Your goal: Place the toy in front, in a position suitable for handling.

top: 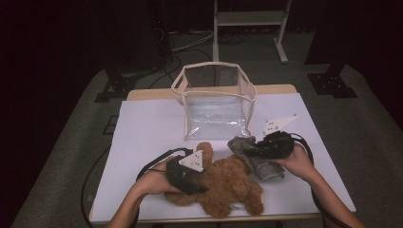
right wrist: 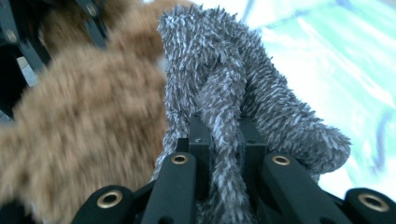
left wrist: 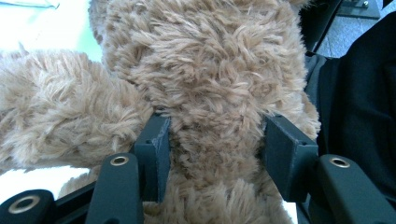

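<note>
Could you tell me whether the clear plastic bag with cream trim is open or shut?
Open: the clear plastic bag with cream trim stands upright on the white table, its top rim spread wide, nothing visible inside.

One brown shaggy plush bear (top: 223, 183), one grey fuzzy plush toy (top: 254, 156), one clear plastic cream-trimmed bag (top: 216, 102) at twelve o'clock, two tongs.

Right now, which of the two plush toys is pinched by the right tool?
The shaggy grey plush toy, nipped by a thin fold between the right tool. The larger brown furry teddy bear sits in the left tool.
</note>
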